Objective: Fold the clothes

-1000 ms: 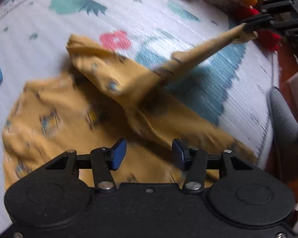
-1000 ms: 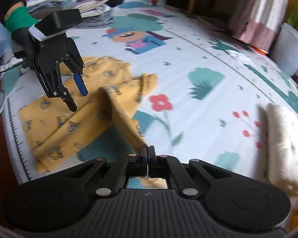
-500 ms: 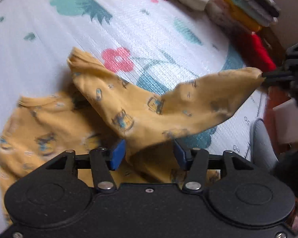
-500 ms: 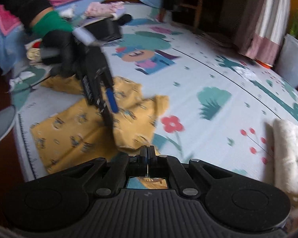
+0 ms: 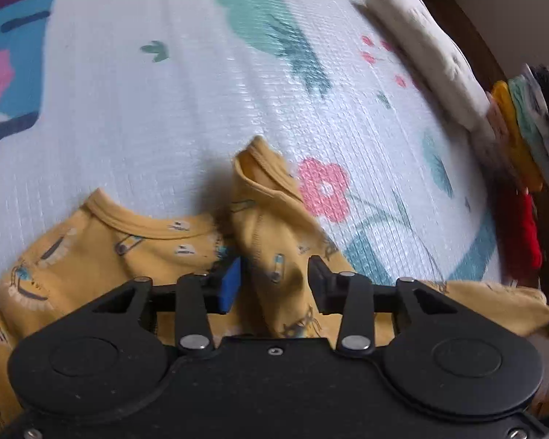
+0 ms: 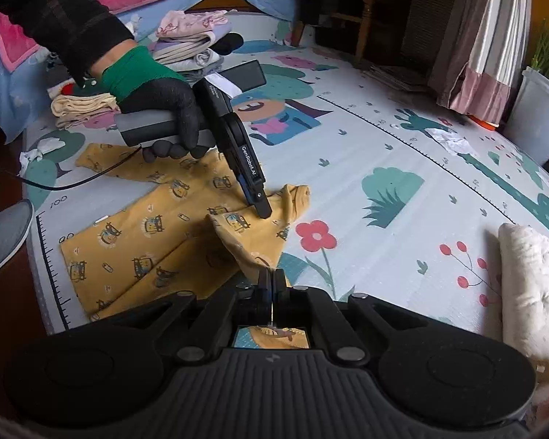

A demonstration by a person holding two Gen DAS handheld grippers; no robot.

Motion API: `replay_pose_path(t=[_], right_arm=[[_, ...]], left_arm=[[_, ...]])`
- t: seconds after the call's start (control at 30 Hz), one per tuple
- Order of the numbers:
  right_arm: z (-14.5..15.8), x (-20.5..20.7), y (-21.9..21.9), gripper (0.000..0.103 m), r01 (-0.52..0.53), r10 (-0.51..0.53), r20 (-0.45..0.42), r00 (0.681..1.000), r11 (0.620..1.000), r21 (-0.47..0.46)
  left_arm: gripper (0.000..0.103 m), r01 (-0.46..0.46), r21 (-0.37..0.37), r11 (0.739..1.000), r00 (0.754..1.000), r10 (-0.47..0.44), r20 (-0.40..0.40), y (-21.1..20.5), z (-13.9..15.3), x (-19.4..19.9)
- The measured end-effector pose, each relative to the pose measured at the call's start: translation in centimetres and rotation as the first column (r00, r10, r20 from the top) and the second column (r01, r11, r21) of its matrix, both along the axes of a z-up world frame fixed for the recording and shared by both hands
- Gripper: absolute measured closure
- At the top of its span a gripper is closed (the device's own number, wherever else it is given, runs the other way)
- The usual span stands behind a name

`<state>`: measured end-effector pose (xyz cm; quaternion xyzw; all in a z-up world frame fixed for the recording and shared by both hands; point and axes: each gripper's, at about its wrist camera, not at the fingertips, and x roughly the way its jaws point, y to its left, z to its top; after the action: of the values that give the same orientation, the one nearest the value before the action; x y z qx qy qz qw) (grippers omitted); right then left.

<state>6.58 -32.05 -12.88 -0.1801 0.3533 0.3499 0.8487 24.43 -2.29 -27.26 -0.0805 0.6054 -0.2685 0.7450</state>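
Observation:
A mustard-yellow printed child's shirt lies on the play mat near its front-left corner. Its neckline and a raised sleeve fold show in the left wrist view. My left gripper is open, its fingers either side of that fold, low over the shirt; it also shows in the right wrist view. My right gripper is shut on the sleeve's end and holds it off the mat.
A rolled white towel lies at the mat's right. Stacks of folded clothes sit at the far left, and another stack at the right edge of the left wrist view. The mat's front edge is close.
My left gripper has come down and forward onto the shirt, its fingers now around the sleeve fold. My right gripper has carried the sleeve end nearer the shirt; the sleeve hangs slacker.

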Motion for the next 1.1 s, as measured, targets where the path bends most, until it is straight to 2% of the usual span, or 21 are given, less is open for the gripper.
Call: replay_pose_path(t=[0.03,0.1,0.13,0.17,0.3,0.37,0.43,0.53,0.73,0.8,0.83,0.87,0.9,1.03,1.07,1.1], right_arm=[[0.1,0.0,0.0,0.100,-0.001,0.001,0.001,1.000,1.000,0.000],[0.1,-0.1,-0.1,0.101,-0.004,0.004,0.007,1.000,1.000,-0.001],[0.2,-0.1,-0.1,0.101,-0.002,0.002,0.010,1.000,1.000,0.001],[0.2,-0.1,-0.2,0.100,-0.001,0.001,0.015,1.000,1.000,-0.001],[0.9,-0.1,-1.0,0.101,0.025,-0.024,0.038,0.999,1.000,-0.011],[1.2,0.0,-1.6,0.100,0.047,-0.046,0.048,0.998,0.999,-0.012],[1.4,0.2,-1.9,0.101,0.063,-0.062,0.057,0.996,0.998,-0.018],[1.3,0.5,-1.9,0.101,0.066,-0.065,0.061,0.996,0.998,-0.020],[1.1,0.2,-0.7,0.101,0.027,-0.026,0.057,0.998,0.999,-0.017],[1.3,0.1,-0.3,0.100,0.011,-0.010,0.053,0.999,1.000,-0.012],[1.4,0.1,0.0,0.100,0.002,-0.001,0.048,0.999,1.000,-0.009],[1.4,-0.1,0.3,0.100,-0.012,0.012,0.040,0.999,1.000,-0.005],[1.5,-0.2,0.7,0.101,-0.026,0.026,0.033,0.999,1.000,-0.001],[1.4,-1.0,2.3,0.101,-0.073,0.073,0.019,0.997,0.997,-0.026],[1.5,-0.9,2.4,0.101,-0.070,0.070,0.015,0.997,0.997,-0.023],[1.6,-0.8,2.5,0.101,-0.066,0.067,0.011,0.998,0.998,-0.021]], left_arm=[[0.065,-0.005,-0.003,1.000,1.000,0.005,-0.002,0.1,-0.1,0.1],[0.075,0.006,-0.011,1.000,1.000,-0.006,0.004,-0.1,-0.2,0.2],[0.093,0.019,-0.017,1.000,1.000,-0.019,0.010,-0.3,-0.2,0.1],[0.098,0.035,-0.036,0.999,0.999,-0.034,0.010,-0.6,-0.2,0.1],[0.099,0.058,-0.187,0.981,0.998,-0.057,0.012,-1.5,1.3,0.1],[0.099,0.054,-0.231,0.972,0.999,-0.052,0.018,-1.9,1.4,0.4],[0.099,0.022,-0.236,0.971,1.000,-0.023,-0.003,-1.9,0.6,1.0],[0.099,0.040,-0.182,0.982,0.999,-0.039,0.008,-2.0,-0.7,1.2],[0.099,0.035,-0.168,0.985,0.999,-0.034,0.010,-1.3,-1.4,1.3],[0.097,0.076,-0.155,0.985,0.997,-0.073,0.027,-1.6,-1.1,1.3],[0.084,0.096,-0.142,0.985,0.995,-0.092,0.033,-1.7,-1.0,1.3],[0.066,0.113,-0.113,0.987,0.993,-0.107,0.055,-1.9,-0.6,1.2],[0.059,0.130,-0.086,0.988,0.989,-0.123,0.078,-2.0,-0.2,1.1],[0.057,0.248,-0.025,0.968,0.961,-0.243,0.131,-2.0,2.4,0.0],[0.057,0.303,-0.018,0.953,0.942,-0.296,0.160,-2.1,3.1,-0.8],[0.056,0.389,0.000,0.921,0.902,-0.381,0.204,-2.4,3.9,-2.0]])
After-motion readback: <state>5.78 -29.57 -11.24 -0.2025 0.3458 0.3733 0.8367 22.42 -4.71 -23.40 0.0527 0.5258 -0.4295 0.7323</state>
